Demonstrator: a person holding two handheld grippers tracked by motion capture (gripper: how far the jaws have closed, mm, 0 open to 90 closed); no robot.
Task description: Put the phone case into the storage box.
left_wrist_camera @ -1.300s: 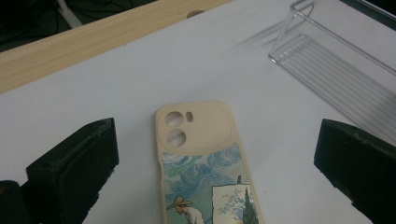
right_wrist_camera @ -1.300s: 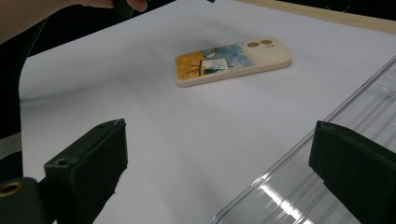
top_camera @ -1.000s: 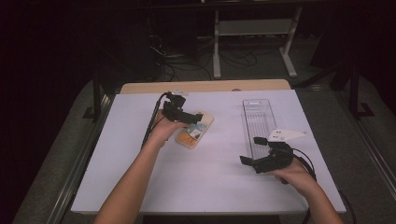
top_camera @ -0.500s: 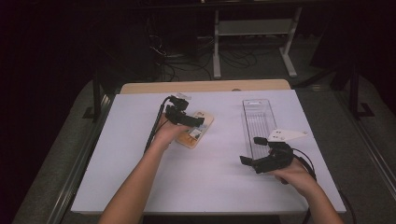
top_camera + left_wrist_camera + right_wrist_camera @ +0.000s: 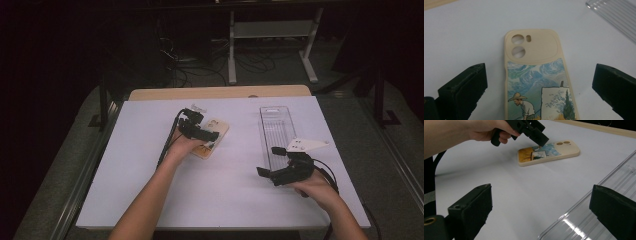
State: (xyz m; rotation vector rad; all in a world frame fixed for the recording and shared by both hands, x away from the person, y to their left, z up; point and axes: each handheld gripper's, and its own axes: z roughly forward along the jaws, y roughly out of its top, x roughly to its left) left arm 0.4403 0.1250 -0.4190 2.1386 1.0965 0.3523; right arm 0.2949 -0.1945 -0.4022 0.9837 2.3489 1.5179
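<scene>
Now my left gripper (image 5: pixel 204 134) has eased forward over the phone case (image 5: pixel 537 75), jaws wide, straddling it but not touching; the case lies flat mid-bench (image 5: pixel 150 200), clear room all round. Right gripper (image 5: pixel 272 174) idles open beside the clear tray (image 5: pixel 278 127), near the bench's right edge
</scene>
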